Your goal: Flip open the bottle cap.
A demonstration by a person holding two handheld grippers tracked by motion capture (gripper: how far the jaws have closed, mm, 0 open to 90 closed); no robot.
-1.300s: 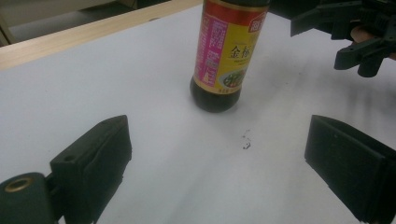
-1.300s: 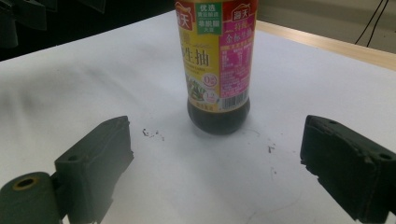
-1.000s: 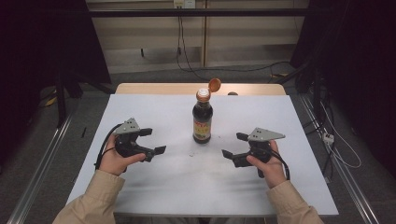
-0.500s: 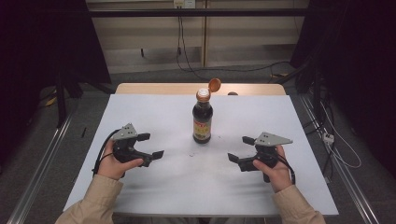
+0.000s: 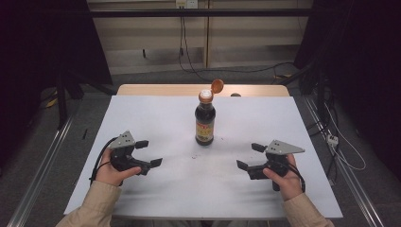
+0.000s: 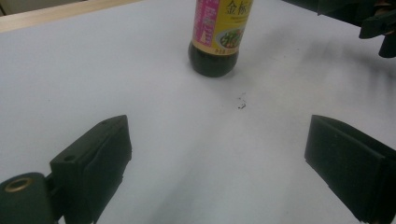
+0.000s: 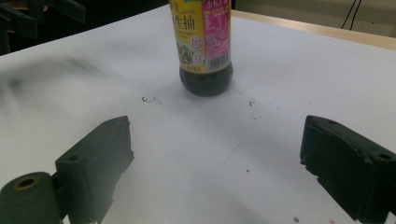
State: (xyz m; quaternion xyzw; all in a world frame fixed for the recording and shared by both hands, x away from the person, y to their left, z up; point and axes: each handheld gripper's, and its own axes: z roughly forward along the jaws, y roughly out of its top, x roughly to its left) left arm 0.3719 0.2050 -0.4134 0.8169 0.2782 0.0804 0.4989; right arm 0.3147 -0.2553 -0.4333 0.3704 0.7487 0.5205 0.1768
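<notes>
A dark sauce bottle (image 5: 205, 119) stands upright mid-table, its orange flip cap (image 5: 217, 86) hinged open. Its yellow and pink label shows in the left gripper view (image 6: 219, 35) and the right gripper view (image 7: 203, 44). My left gripper (image 5: 149, 152) rests low at the left of the table, open, with nothing between its jaws (image 6: 219, 154). My right gripper (image 5: 250, 156) sits at the right, also open and empty (image 7: 215, 163). Both point inward at the bottle, well short of it.
The white table top (image 5: 161, 113) has small dark specks (image 5: 195, 156) in front of the bottle. A wooden strip (image 5: 161, 90) runs along its far edge. Metal rails and cables lie on the floor at both sides.
Both grippers have drawn back toward the near edge and outward, away from the bottle. The bottle has not moved.
</notes>
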